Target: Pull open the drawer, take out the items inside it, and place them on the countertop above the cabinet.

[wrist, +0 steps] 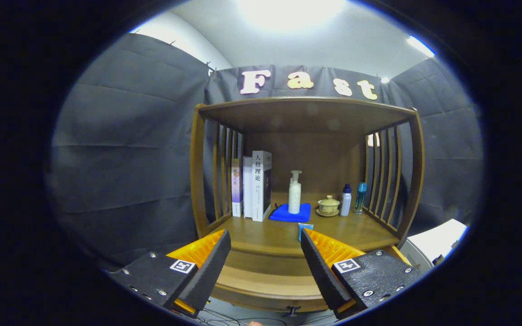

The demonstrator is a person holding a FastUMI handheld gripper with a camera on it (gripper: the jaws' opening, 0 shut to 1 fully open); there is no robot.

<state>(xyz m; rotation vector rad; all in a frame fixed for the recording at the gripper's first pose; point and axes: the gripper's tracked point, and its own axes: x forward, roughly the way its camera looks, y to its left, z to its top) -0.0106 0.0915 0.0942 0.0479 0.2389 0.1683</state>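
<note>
The hand-held gripper (265,267) is wide open and holds nothing. Its two fingers (206,267) point at a brown wooden cabinet (306,113).

Between the fingers, low and near, is the drawer (265,278). It looks like it is pulled out only a little, or not at all; I cannot tell which. A small dark knob (292,310) hangs under its front edge. I cannot see what is inside.

The drawer is stiff wood and likely a bit heavy, so it should slide straight out if pulled evenly. The knob is the best place to hold. It is small, so the fingers must close right on it or they may slip off.

Above the drawer is the tabletop (261,231) where the things must go. It is busy already. On the far left stand some books (254,185). In the middle a white pump bottle (294,192) sits on a blue cloth (283,215). To the right are a little lidded cup (328,206) and two small bottles (352,198). The cup could break, so stay away from it. The near left part of the top has room.
</note>
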